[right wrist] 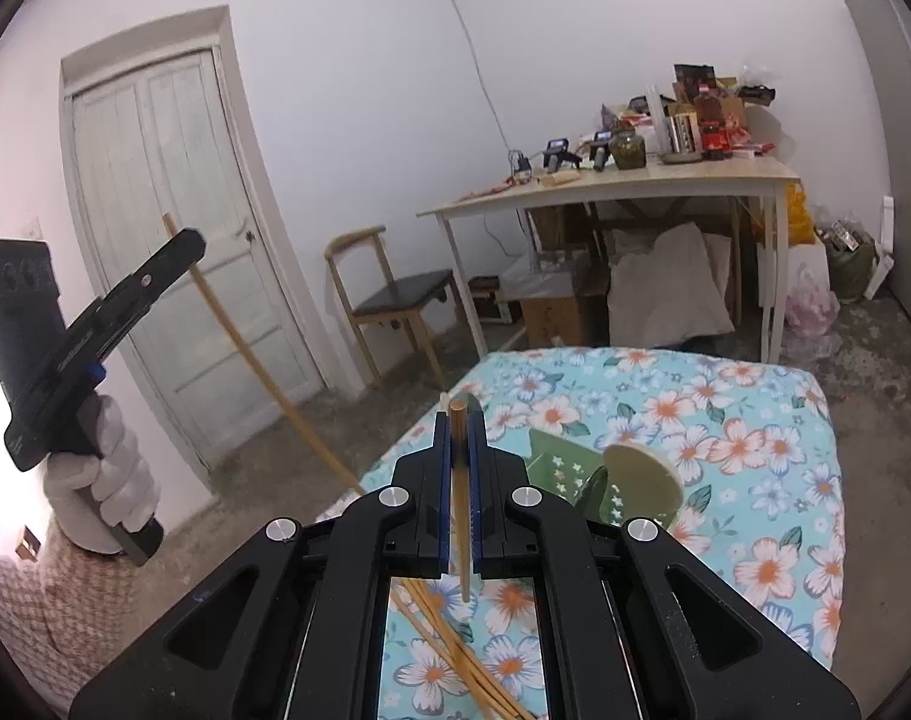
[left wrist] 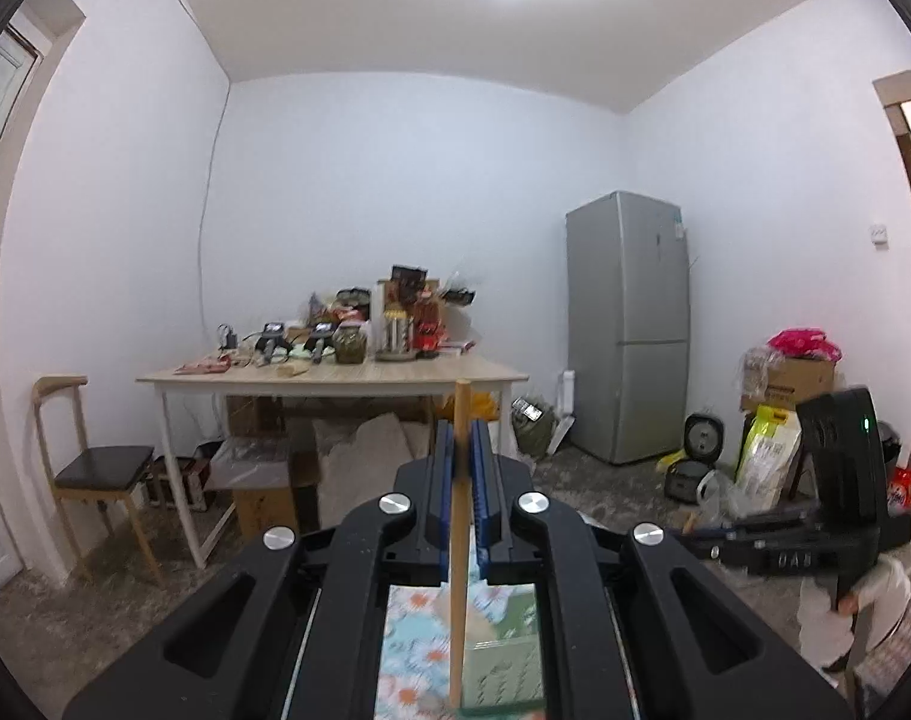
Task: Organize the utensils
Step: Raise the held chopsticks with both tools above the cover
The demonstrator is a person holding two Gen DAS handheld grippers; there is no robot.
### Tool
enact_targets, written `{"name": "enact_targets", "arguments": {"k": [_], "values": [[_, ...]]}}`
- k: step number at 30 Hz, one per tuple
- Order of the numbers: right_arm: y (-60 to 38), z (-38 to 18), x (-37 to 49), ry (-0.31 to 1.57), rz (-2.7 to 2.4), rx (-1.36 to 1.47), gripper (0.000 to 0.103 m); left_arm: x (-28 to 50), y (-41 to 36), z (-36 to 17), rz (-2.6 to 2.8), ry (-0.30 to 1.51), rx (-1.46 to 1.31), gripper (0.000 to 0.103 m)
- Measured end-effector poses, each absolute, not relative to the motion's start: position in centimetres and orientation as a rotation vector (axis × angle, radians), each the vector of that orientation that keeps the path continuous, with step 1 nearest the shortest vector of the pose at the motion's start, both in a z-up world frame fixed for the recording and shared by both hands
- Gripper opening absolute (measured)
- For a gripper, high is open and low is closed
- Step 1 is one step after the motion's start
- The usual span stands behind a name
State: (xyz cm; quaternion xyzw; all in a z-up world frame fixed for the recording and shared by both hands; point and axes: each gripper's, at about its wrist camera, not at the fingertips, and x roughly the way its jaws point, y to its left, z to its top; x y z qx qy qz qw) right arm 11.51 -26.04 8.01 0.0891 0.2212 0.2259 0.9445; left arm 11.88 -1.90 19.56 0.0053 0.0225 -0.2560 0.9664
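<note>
Two hand-held grippers each clamp a single wooden chopstick above a floral-covered tabletop (right wrist: 755, 432) as a person sorts utensils. The left gripper (left wrist: 468, 456), pointing level across the room, has its fingers pinched narrow on an upright chopstick (left wrist: 459, 540) that crosses the centre of its frame, apparently lifted clear so it can be lowered end-first. The right gripper (right wrist: 461, 450), tilted slightly downward, is likewise closed tight on a second chopstick (right wrist: 459, 480), with the green perforated utensil holder (right wrist: 560, 468) and a pale round utensil (right wrist: 641, 474) just right of centre, the likely destination. More loose chopsticks (right wrist: 449, 648) lie on the cloth at the bottom of that view, so the sorting looks far from finished. Beyond, a cluttered wooden dining table (left wrist: 335, 378) stands mid-frame, a chair (left wrist: 95, 462) at lower left, a grey refrigerator (left wrist: 629, 324) at right, a panelled white door (right wrist: 173, 228) at upper left, over a bare, worn floor.
</note>
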Motion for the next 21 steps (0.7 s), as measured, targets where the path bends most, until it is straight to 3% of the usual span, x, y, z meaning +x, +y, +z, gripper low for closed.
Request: {"name": "enact_targets", "arguments": {"k": [10,21], "values": [[-29.8,11.7,7.6,0.307,0.499,0.237,0.003,15.8,-6.2,21.3,-0.620,0.047,-0.084,0.005],[-32.9,12.7,7.0,0.260,0.476,0.266,0.003,22.8,-11.5,16.6,-0.637,0.175,-0.104,0.005]]}}
